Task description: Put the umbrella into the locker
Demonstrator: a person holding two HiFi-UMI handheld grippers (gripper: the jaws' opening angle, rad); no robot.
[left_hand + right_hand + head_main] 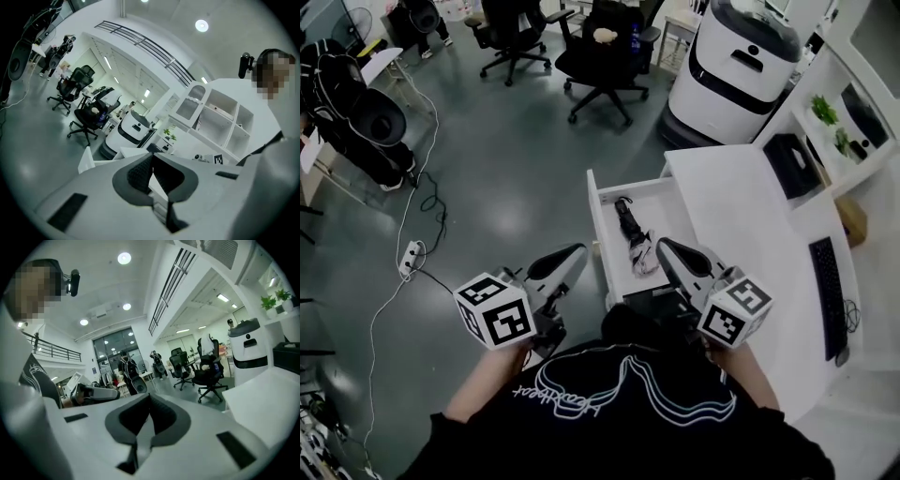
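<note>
A folded black umbrella (635,241) lies in the open white drawer (598,220) of the desk, straight ahead in the head view. Both grippers are held up near the person's chest, short of the drawer and above it. My left gripper (578,251) is to the left of the drawer's front corner; its pads meet at the tip (152,155) with nothing between them. My right gripper (664,246) hangs over the drawer's near end, beside the umbrella's lower part, apart from it. Its jaws are shut and empty (149,395). Neither gripper view shows the umbrella.
A white desk (741,216) with a keyboard (827,281) runs along the right. A large white machine (736,56) and black office chairs (605,56) stand beyond the drawer. A power strip with cable (411,255) lies on the grey floor at left. White shelving (220,117) rises at right.
</note>
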